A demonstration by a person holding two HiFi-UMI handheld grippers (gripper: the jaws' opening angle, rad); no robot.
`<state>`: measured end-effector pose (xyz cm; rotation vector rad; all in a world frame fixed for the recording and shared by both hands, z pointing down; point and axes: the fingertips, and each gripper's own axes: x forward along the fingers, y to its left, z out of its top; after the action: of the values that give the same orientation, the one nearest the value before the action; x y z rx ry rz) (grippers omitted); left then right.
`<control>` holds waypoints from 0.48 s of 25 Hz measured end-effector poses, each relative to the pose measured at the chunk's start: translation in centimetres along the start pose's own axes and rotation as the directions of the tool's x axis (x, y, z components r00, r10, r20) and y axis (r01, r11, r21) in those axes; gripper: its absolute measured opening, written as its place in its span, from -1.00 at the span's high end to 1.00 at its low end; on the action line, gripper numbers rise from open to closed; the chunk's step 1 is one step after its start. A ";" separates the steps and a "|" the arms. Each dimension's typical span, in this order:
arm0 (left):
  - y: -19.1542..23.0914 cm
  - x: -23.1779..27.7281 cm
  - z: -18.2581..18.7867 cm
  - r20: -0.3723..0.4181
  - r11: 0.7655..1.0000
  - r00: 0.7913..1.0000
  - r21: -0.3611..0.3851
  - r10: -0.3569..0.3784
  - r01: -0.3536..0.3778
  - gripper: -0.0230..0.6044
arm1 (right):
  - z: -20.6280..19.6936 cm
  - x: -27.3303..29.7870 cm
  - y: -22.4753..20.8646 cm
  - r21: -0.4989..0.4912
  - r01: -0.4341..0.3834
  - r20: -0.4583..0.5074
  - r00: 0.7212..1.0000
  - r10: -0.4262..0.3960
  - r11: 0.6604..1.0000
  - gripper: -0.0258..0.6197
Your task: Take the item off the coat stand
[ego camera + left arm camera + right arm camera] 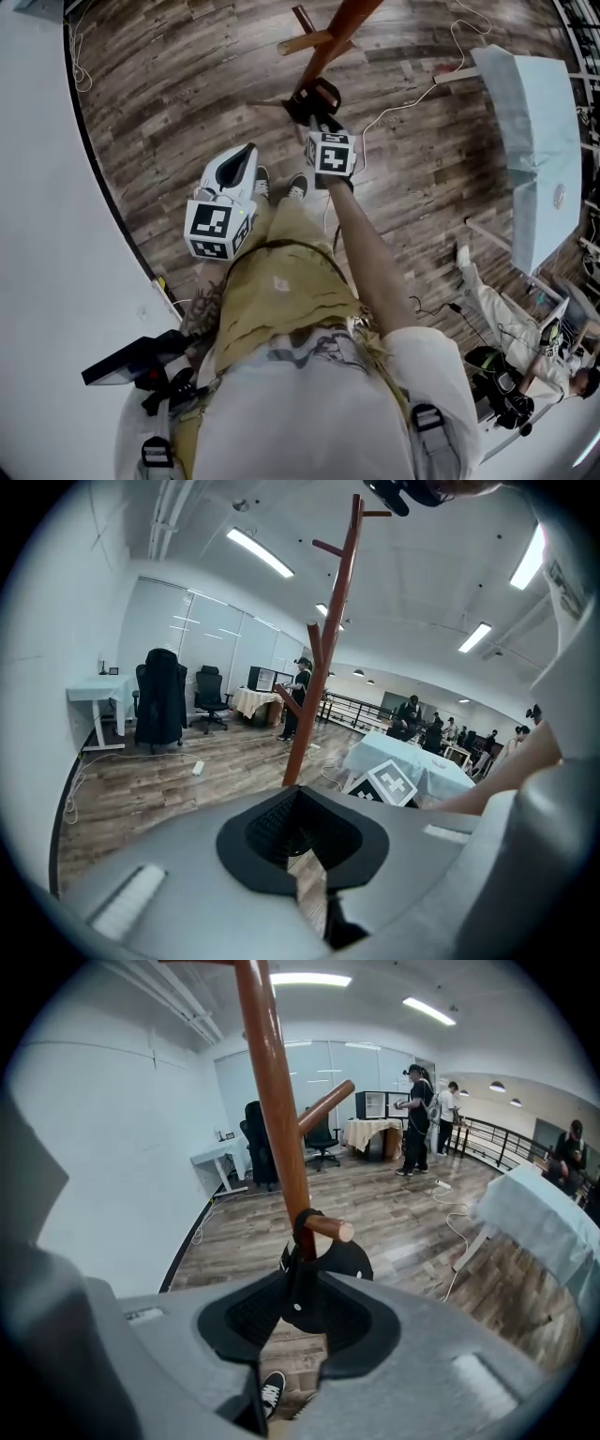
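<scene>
A black cap [344,1262] hangs by its back strap from a short peg [328,1229] on the red-brown wooden coat stand [272,1091]. My right gripper [300,1312] is raised to it and open, with the hanging part of the cap between its jaws and the pads apart from it. From the head view, that gripper [314,112] reaches the cap [325,93] on the stand's pole [328,42]. My left gripper [246,155] is held lower at the left, shut and holding nothing. Its own view [305,832] shows the stand [323,677] farther off.
A table under a pale blue cloth [539,150] stands to the right, with a white cable [394,112] on the wooden floor. A white wall [37,187] curves along the left. Dark office chairs [159,700] and standing people [417,1119] are farther away.
</scene>
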<state>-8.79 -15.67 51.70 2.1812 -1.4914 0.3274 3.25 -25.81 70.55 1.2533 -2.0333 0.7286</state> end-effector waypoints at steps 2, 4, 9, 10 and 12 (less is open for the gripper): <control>0.2 -0.3 -0.2 -0.007 1.000 1.000 -0.002 0.007 -0.007 0.93 | -0.4 0.9 0.0 0.004 0.001 -0.018 1.000 -0.001 1.000 0.57; 0.4 -0.4 -0.4 -0.017 1.000 1.000 -0.003 0.013 -0.013 0.93 | -0.5 1.8 -0.2 0.017 0.005 -0.035 0.999 -0.004 1.000 0.52; 0.8 -0.5 -1.2 -0.041 1.000 0.999 -0.003 0.021 -0.021 0.93 | -0.5 3.4 -1.2 0.083 0.045 -0.062 0.997 -0.040 0.996 0.42; 0.8 -0.6 -1.4 -0.048 1.000 0.999 -0.004 0.023 -0.023 0.93 | -0.7 3.8 -1.3 0.099 0.053 -0.068 0.997 -0.046 0.994 0.41; 0.9 -0.8 -1.7 -0.063 1.000 0.998 -0.003 0.027 -0.027 0.93 | -1.1 4.4 -1.7 0.131 0.070 -0.085 0.995 -0.059 0.989 0.41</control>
<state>-9.83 -14.45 53.06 2.1298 -1.4870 0.3981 3.54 -28.15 74.84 1.3368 -1.8961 0.8828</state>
